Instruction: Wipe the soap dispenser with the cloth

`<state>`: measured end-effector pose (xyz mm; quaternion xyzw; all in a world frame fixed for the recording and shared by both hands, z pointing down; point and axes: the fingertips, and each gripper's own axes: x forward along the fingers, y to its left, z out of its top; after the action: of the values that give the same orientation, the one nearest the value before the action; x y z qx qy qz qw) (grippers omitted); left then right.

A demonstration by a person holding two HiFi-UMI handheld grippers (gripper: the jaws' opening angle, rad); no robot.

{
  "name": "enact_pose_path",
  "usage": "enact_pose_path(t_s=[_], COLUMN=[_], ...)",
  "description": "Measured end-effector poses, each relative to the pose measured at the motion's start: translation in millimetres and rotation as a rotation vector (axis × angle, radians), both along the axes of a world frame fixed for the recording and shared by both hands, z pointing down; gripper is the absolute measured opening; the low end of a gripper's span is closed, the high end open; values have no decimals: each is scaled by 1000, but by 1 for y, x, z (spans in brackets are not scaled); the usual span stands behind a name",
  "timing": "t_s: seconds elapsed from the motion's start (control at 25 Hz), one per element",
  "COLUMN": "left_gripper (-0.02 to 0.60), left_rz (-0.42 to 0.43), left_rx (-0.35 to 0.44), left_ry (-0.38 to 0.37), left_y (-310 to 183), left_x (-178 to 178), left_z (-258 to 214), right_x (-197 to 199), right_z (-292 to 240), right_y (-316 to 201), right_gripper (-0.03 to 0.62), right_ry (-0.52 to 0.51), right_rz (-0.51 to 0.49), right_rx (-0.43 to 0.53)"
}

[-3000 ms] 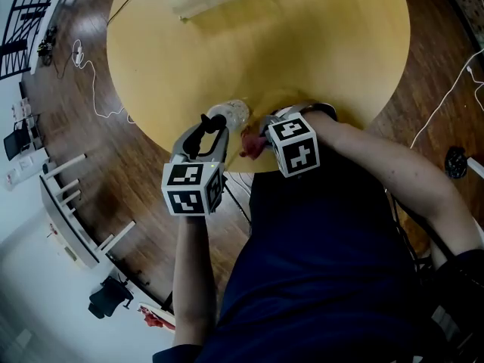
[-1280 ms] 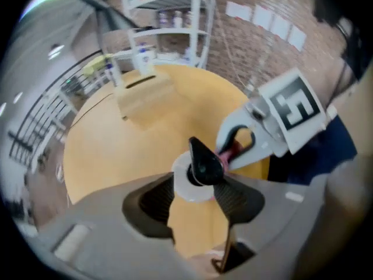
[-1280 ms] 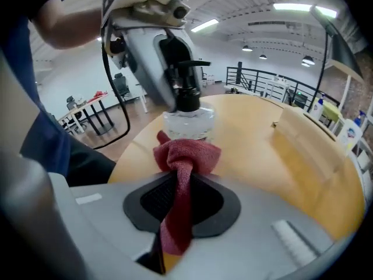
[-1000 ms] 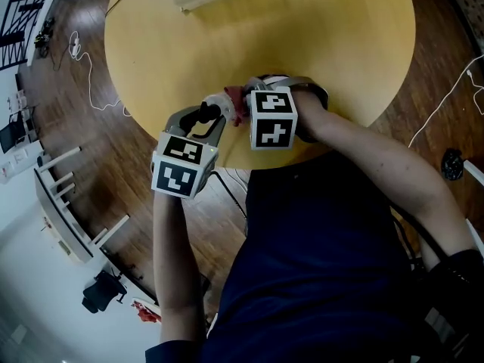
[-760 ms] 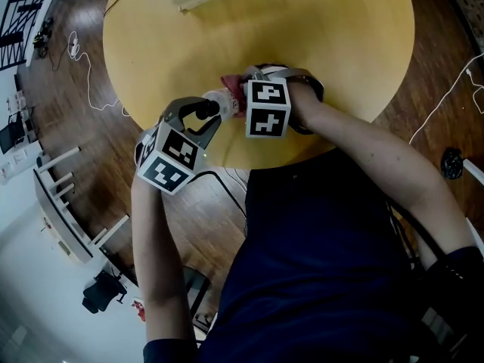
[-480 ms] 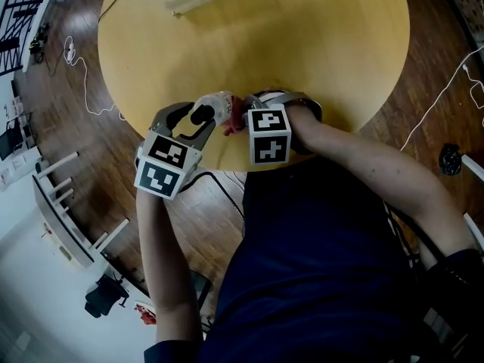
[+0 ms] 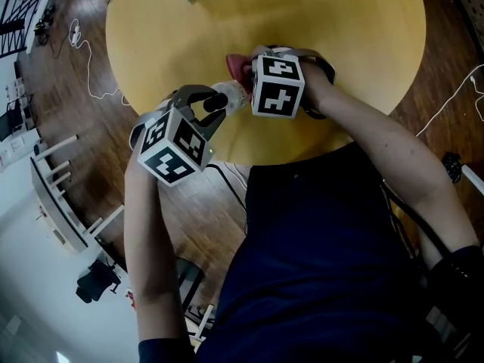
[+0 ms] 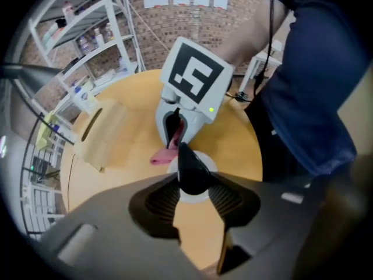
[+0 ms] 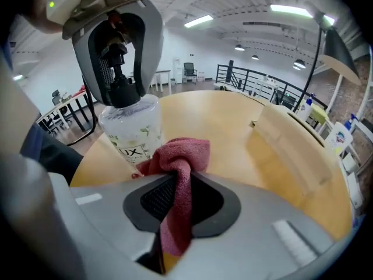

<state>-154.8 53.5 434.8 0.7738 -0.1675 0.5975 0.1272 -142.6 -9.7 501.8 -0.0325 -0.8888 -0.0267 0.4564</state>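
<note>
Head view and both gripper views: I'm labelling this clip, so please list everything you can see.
Table: one, yellow, round, under both tools.
Soap dispenser: one, clear with black pump, near the table's edge.
Cloth: one, red, beside the dispenser, seemingly touching it.
Wooden box: one, pale, on the table's far side.
Cables: at least two, white, on the dark floor.
Shelving: one, white, beyond the table, holding bottles.
Left tool: one, grey, jaws just closing, now gripping the dispenser's pump.
Right tool: one, grey, shut on the cloth.
</note>
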Motion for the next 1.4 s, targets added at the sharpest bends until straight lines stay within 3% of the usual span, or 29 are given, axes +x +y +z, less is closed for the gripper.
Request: enact_pose_path(t_s=[0.08,0.16,0.28,0.36,0.48,0.72,0.8,0.88,0.96,1.04,1.08,1.12,1.2,1.4], left_gripper=[178,225,224,212,192,179,182,215,225,178,157,137,137,137], left_rz=[-43,-214,-487,-561,-469,-79,-56,-176,-398,-583,-617,-610,-509,-60], left_rx=[-13,-8,25,66,79,-22,-46,-38,-15,8,24,38,44,-3], left_ry=[-14,6,95,126,117,32,4,-6,47,110,115,101,48,-65], left_y=[-4,-6,-3,-2,-1,3,1,-2,-6,-12,-15,-16,-15,-3], left_x=[-8,-19,-19,-13,-3,-4,-5,-9,-11,-8,-8,-9,-9,-3], left_z=[4,3,1,1,-1,5,7,7,-1,-6,-5,-3,2,7], right_x=[-5,-3,10,16,15,3,3,5,8,9,10,10,6,-6], right_z=[7,13,16,12,7,8,2,-5,-15,-25,-29,-32,-36,-42], right_y=[7,22,57,81,83,34,30,41,66,87,87,81,57,25], right_gripper=[64,64,64,64,64,66,66,66,66,66,66,66,66,66], right_ry=[-9,1,-1,-30,-39,49,40,16,-28,-78,-90,-90,-70,-40], right_rz=[-6,-10,-55,-114,-149,-180,-171,-152,-157,-171,-165,-151,-124,-203], right_rx=[-12,-35,-99,-132,-76,117,135,88,-12,-88,-88,-65,10,173])
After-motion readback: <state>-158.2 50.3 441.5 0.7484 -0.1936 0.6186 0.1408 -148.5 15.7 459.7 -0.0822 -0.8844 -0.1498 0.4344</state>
